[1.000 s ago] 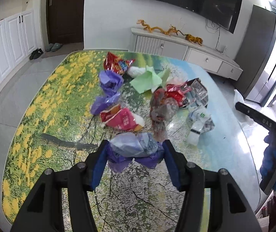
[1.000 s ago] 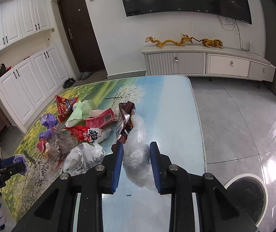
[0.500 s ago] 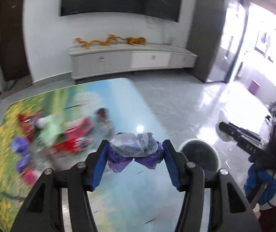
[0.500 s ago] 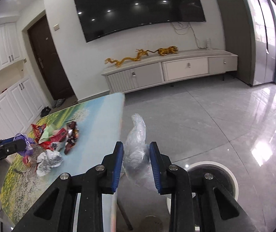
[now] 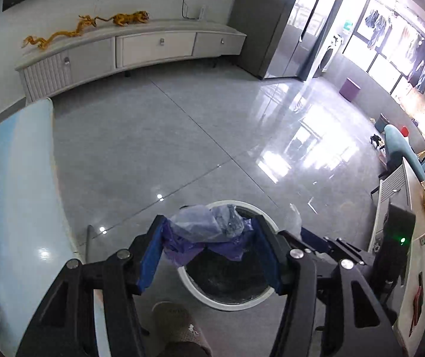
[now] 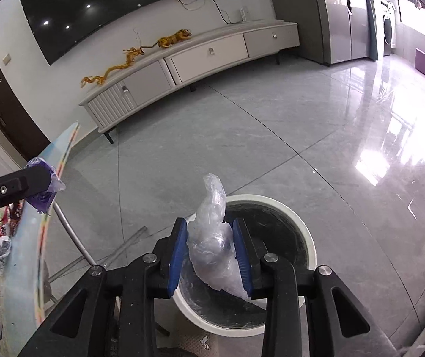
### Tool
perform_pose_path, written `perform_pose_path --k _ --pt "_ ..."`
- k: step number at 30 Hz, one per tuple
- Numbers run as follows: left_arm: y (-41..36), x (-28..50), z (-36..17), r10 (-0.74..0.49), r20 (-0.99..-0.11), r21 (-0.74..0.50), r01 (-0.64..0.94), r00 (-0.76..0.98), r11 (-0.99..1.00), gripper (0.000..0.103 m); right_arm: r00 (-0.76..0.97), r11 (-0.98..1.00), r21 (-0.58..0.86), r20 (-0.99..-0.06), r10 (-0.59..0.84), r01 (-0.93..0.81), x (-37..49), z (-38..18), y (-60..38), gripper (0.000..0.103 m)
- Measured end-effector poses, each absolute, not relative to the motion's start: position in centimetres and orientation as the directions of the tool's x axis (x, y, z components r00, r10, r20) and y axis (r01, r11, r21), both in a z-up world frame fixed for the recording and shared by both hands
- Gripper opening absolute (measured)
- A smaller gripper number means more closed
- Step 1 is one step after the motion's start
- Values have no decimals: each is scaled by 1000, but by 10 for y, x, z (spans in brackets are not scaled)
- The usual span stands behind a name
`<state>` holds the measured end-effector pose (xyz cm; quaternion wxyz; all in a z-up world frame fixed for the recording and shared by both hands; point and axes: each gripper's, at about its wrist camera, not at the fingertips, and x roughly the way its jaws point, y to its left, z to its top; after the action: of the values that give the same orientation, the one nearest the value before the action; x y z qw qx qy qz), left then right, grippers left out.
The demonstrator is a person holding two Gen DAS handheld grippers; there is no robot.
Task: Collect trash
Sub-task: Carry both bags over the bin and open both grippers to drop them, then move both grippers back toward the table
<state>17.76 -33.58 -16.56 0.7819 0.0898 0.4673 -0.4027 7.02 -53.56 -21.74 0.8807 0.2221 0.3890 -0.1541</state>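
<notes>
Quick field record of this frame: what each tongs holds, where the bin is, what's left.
left tongs: shut on purple and clear bags, above bin
right tongs: shut on clear plastic bag, above bin
bin: white rim, dark inside, on floor
table: wrappers visible at its left edge
release: not yet

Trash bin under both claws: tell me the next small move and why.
Probably open the right claw: its clear plastic bag hangs directly over the white-rimmed bin, so it should drop in. The left claw, holding the purple wad, can follow.
</notes>
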Motion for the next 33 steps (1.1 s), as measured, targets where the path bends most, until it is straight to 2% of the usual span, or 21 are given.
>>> perform_pose_path --k 3,6,11,18,24,33 --pt "-359 178 -181 -556 -815 -292 715 161 635 63 610 836 256 -784 -114 486 68 -235 -547 50" --pt "-370 181 -186 -562 -817 -323 709 125 627 71 588 818 252 -799 -126 517 62 -240 -555 53" --pt "-372 190 -183 -564 -814 -319 705 140 634 71 579 802 241 -801 -153 546 55 -234 -566 54" --pt "-343 181 -176 -541 -807 -250 692 237 677 71 594 809 236 -787 -166 539 55 -221 -554 54" --pt "-281 180 -160 -507 -783 -180 650 360 738 71 637 841 249 -758 -139 480 67 -201 -519 54" --pt "-171 185 -133 -451 -749 -151 537 485 830 71 718 913 247 -693 -69 326 93 -154 -443 54"
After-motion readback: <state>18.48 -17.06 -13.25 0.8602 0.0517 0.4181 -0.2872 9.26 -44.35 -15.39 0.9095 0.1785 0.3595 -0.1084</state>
